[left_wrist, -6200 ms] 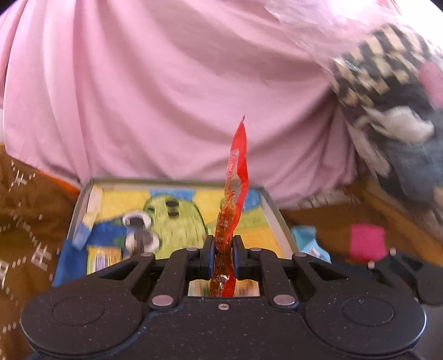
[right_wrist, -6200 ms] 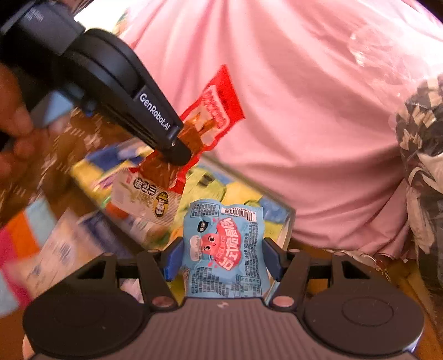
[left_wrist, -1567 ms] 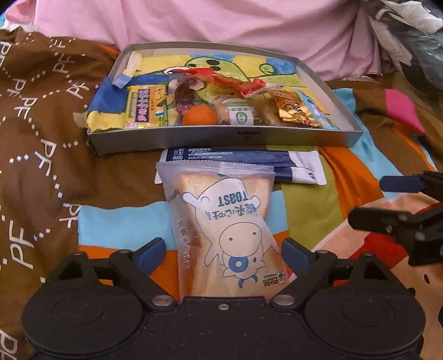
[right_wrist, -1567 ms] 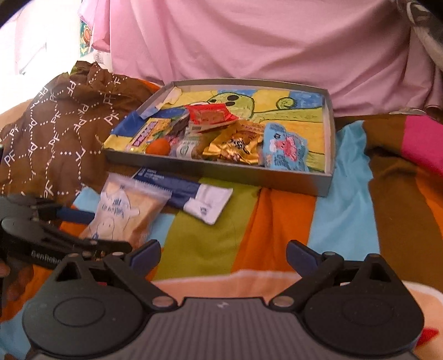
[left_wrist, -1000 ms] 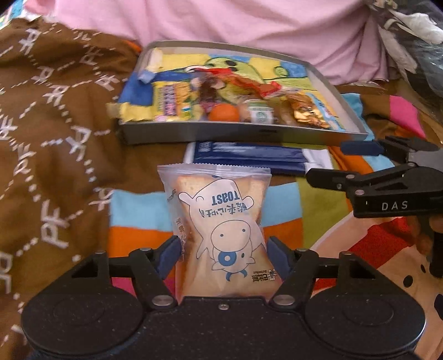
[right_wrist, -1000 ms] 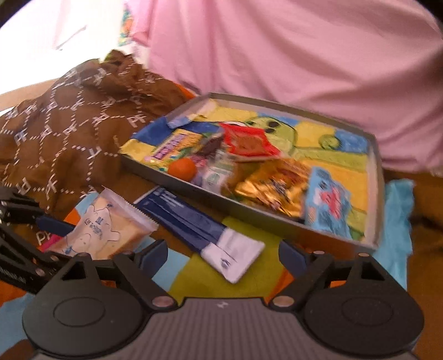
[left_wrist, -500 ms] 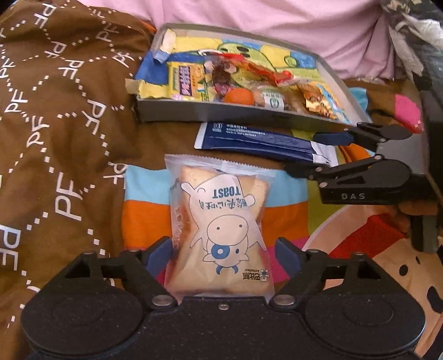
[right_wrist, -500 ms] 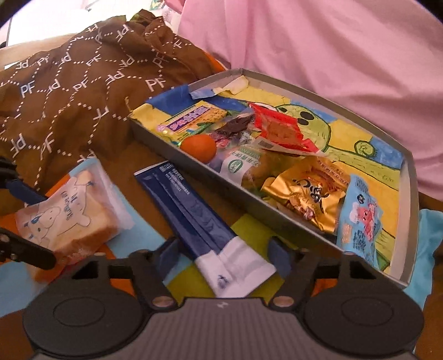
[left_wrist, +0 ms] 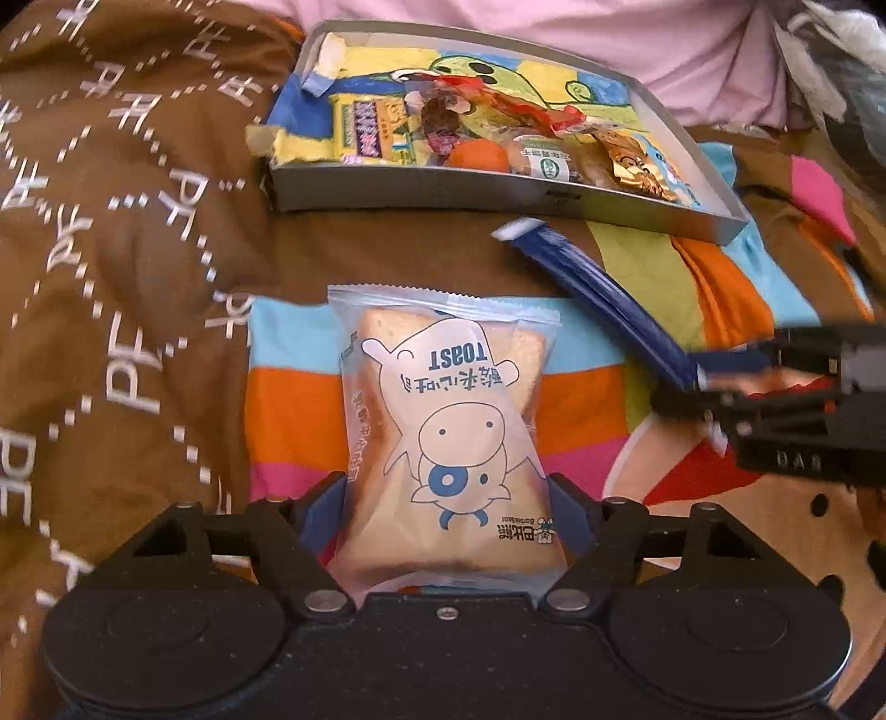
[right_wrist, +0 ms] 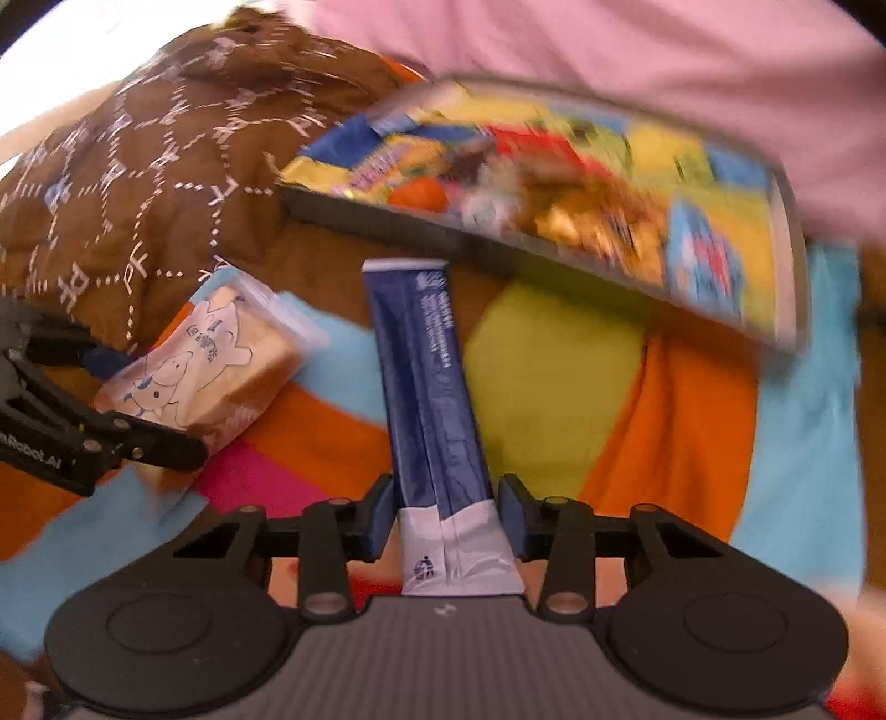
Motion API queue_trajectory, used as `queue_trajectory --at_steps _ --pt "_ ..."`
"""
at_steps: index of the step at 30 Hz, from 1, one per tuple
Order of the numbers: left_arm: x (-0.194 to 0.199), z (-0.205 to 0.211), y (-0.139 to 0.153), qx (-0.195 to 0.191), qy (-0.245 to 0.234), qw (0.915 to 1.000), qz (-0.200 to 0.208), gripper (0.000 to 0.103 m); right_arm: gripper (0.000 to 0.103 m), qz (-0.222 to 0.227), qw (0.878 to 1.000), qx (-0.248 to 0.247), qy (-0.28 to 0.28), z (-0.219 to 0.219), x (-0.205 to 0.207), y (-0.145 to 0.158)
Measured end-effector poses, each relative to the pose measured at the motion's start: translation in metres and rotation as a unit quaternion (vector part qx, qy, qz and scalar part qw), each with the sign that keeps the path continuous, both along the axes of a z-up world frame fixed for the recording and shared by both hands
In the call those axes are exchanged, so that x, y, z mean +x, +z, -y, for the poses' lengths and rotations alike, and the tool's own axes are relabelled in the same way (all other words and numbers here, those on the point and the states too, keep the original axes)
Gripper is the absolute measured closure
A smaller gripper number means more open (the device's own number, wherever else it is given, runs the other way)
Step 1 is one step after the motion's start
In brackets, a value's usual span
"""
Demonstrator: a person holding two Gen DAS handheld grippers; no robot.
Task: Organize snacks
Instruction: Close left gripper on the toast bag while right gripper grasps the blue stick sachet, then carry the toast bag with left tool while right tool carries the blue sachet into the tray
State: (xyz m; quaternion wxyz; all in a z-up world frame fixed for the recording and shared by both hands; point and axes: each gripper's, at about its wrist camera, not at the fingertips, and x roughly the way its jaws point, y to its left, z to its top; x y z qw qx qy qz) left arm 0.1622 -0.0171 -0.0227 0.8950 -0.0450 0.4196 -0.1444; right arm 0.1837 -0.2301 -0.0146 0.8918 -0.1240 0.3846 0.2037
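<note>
A clear toast packet with a cartoon cow lies on the striped blanket, and my left gripper is shut on its near end, one pad against each side. The right wrist view shows that packet tilted in the left gripper. My right gripper is shut on the white end of a long dark blue packet, which points towards the grey tray. In the left wrist view the blue packet slants up from the right gripper. The tray holds several snacks.
A brown patterned blanket bunches up on the left. Pink cloth rises behind the tray. Inside the tray are a yellow packet, an orange ball and a gold wrapper. The striped blanket spreads in front.
My right gripper has closed on the blue packet and swung it round from lying along the tray front. The left fingers have drawn in against the toast packet.
</note>
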Motion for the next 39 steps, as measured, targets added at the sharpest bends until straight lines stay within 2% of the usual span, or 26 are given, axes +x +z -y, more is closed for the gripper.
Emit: queue_trajectory --at_steps 3,5,7,10,14,16,21,24,26,28,30,39 --pt "-0.008 -0.001 -0.001 -0.001 -0.001 1.0000 -0.007 0.026 0.060 -0.045 0.998 0.036 -0.028 0.007 -0.009 -0.006" --pt "-0.013 -0.001 -0.001 -0.003 -0.001 0.9999 -0.014 0.026 0.060 -0.048 0.998 0.031 -0.026 0.005 -0.021 -0.006" --pt "-0.018 -0.002 -0.001 -0.006 0.000 0.9998 -0.019 0.026 0.055 -0.048 0.998 0.024 -0.017 0.002 -0.030 -0.006" --pt "-0.022 -0.002 -0.002 -0.002 -0.003 0.9998 -0.021 0.025 0.047 -0.040 0.999 0.015 -0.016 -0.003 -0.038 -0.005" --pt "-0.017 0.000 0.001 0.003 -0.004 0.9998 -0.020 0.022 0.042 -0.003 1.000 -0.013 -0.012 -0.013 -0.038 -0.002" --pt "-0.014 0.003 0.002 0.011 -0.008 0.9998 -0.013 0.020 0.036 0.015 1.000 -0.016 -0.007 -0.017 -0.034 -0.001" --pt "-0.002 0.013 0.000 0.038 -0.023 0.9990 -0.008 0.018 0.035 0.036 0.999 -0.025 -0.001 -0.027 -0.027 -0.011" --pt "0.000 0.019 -0.003 0.056 -0.031 0.9979 -0.007 0.017 0.039 0.038 0.999 -0.026 -0.015 -0.030 -0.026 -0.018" --pt "-0.001 0.021 -0.003 0.065 -0.033 0.9973 -0.004 0.020 0.045 0.036 0.999 -0.023 -0.024 -0.028 -0.027 -0.020" --pt "-0.002 0.023 -0.003 0.075 -0.035 0.9966 -0.002 0.022 0.056 0.040 0.999 -0.021 -0.028 -0.025 -0.030 -0.020" --pt "-0.003 0.022 -0.003 0.075 -0.034 0.9966 -0.001 0.024 0.061 0.040 0.999 -0.018 -0.030 -0.024 -0.031 -0.019" --pt "-0.014 0.021 -0.001 0.055 -0.045 0.9975 -0.004 0.032 0.066 0.047 0.998 -0.031 -0.037 -0.027 -0.046 -0.017"
